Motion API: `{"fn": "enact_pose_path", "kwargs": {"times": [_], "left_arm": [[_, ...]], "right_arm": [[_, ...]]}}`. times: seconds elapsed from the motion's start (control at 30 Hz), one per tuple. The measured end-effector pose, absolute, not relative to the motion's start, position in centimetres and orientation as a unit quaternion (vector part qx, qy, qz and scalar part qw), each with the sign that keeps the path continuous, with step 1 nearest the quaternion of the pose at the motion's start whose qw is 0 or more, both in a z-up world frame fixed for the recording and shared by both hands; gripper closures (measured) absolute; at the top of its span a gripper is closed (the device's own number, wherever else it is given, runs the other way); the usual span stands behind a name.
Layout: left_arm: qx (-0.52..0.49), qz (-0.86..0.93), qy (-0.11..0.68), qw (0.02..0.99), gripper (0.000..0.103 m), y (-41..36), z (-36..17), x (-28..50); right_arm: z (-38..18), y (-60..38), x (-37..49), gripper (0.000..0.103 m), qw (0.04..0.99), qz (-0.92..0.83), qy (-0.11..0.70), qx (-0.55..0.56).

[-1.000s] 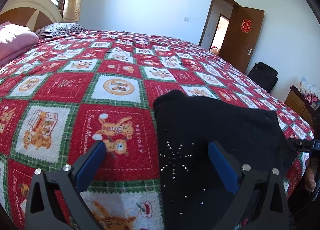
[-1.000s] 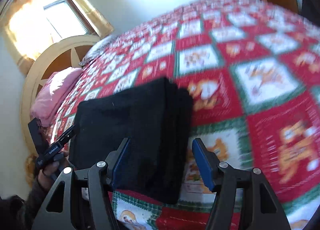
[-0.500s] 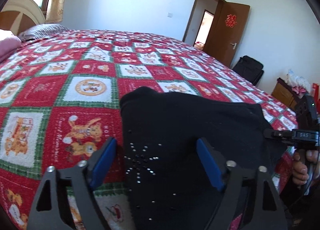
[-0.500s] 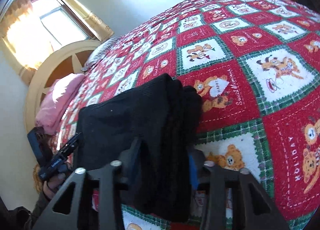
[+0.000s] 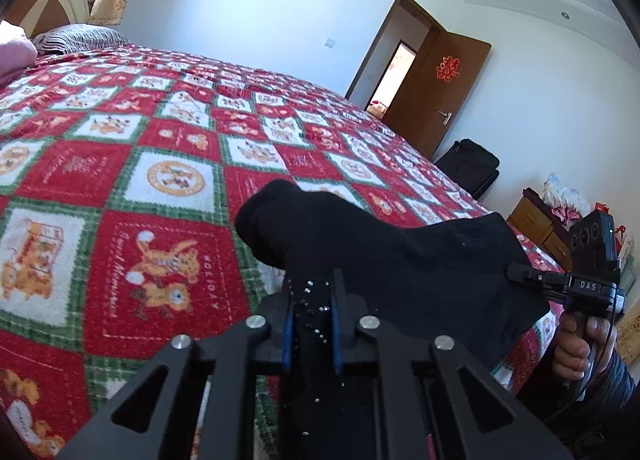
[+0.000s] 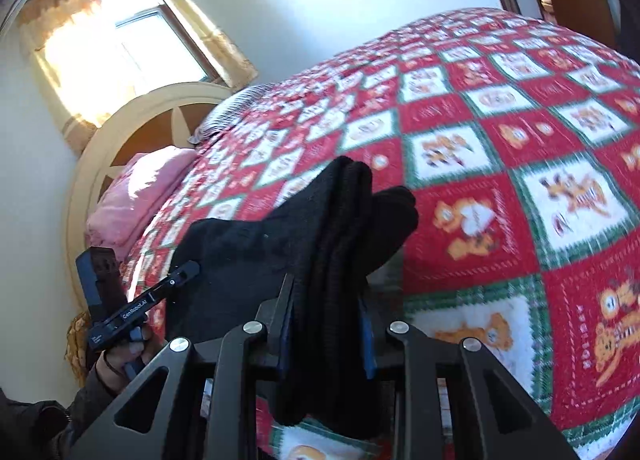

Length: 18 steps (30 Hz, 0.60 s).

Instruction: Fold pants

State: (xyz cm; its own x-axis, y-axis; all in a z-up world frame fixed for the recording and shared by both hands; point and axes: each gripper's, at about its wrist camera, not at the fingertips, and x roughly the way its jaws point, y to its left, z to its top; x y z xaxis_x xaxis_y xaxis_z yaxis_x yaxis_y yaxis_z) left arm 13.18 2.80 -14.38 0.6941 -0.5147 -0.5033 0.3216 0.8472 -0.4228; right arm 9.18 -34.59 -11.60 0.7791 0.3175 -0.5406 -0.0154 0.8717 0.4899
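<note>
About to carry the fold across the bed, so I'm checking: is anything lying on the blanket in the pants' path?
Nothing visible. Both grippers, left and right, are shut on the black pants; the blanket beyond shows bare.

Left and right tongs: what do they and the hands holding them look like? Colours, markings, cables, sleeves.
Both tongs, left and right, are matte black triangulated frames with silver screws and blue finger pads. The right unit's side reads "DAS" and carries a boxy black module on top; a thin black cable trails below its grip. The left unit's side reads "GenRobot.AI". The right hand and left hand are bare, with dark sleeves.
</note>
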Motion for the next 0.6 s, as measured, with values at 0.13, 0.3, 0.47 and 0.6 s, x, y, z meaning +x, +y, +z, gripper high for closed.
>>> {"fn": "enact_pose_path", "kwargs": {"times": [0.13, 0.3, 0.47, 0.6], "left_arm": [[-0.155, -0.218, 0.294, 0.918, 0.09, 4.4, -12.5, 12.6], [-0.153, -0.167, 0.268, 0.937, 0.09, 8.1, -10.6, 11.8], [-0.159, -0.079, 0.249, 0.952, 0.09, 14.3, -9.7, 10.5], [-0.171, -0.018, 0.239, 0.956, 0.09, 18.8, -9.9, 10.1]], "right_arm": [[-9.9, -33.1, 10.9, 0.076, 0.915, 0.114, 0.315, 0.225], [-8.3, -29.5, 15.5, 0.076, 0.912, 0.157, 0.314, 0.212], [-7.5, -24.3, 21.9, 0.076, 0.903, 0.211, 0.321, 0.193], [-8.2, -19.6, 26.5, 0.076, 0.892, 0.243, 0.332, 0.186]]}}
